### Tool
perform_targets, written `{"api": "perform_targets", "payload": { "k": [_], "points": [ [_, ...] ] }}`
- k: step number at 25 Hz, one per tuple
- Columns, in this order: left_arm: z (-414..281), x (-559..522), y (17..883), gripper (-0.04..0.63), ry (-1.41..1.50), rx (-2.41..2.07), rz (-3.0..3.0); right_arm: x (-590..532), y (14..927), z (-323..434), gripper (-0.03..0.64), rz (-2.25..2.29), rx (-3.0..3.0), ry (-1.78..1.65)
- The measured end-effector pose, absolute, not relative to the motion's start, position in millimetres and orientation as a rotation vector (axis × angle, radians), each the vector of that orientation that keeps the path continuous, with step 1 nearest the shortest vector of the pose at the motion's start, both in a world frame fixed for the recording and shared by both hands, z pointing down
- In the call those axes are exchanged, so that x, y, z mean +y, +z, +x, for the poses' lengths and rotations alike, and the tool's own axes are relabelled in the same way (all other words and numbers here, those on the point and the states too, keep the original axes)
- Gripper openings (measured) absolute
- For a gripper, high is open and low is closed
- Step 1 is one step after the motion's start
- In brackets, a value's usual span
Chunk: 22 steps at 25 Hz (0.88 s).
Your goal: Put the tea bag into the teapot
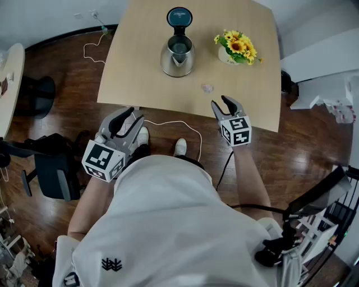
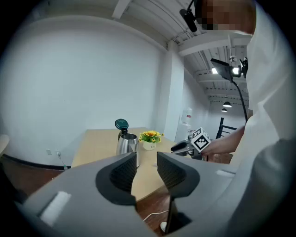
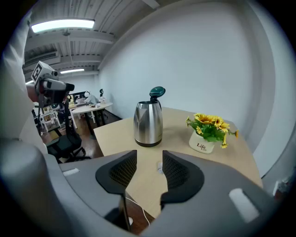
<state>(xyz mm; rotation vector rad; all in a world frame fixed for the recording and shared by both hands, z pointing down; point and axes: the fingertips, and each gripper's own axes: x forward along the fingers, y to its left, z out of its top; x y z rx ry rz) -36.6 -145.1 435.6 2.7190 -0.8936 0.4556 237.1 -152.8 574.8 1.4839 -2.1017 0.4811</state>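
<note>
Teapot (image 1: 178, 56) silver, lid (image 1: 179, 17) dark teal; flowers (image 1: 238, 46) yellow; table (image 1: 140, 73) tan; tea bag (image 1: 208, 88) seemingly whitish.

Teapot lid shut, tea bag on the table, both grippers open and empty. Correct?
No: the teapot lid stands flipped open, per the head view. Tea bag on the table, left gripper and right gripper open and empty: correct.

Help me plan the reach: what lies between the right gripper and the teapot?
Only the tea bag, lying on otherwise bare table between the open right gripper and the teapot. The head view shows it best.
</note>
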Motion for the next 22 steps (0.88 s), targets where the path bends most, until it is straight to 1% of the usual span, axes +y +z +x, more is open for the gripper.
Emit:
{"api": "perform_targets", "payload": {
  "k": [8,13,16,19,20,22],
  "points": [
    [-73,-201,430,0.115,0.492,-0.943,2.733,-215,678,249,0.164,1.402,-1.921,0.559],
    [-89,-212,437,0.115,0.518,-0.975,2.696,-230,719,257,0.165,1.357,-1.841,0.615],
    [-95,-216,443,0.115,0.535,-0.982,2.682,-232,727,254,0.147,1.350,-1.830,0.639],
    [-95,-219,446,0.115,0.521,-0.985,2.671,-231,730,252,0.105,1.351,-1.825,0.625],
    [-94,-219,446,0.115,0.514,-0.986,2.670,-230,731,252,0.079,1.349,-1.821,0.618],
    [-93,-220,447,0.115,0.503,-0.982,2.673,-228,730,250,0.061,1.336,-1.814,0.607]
  ]
}}
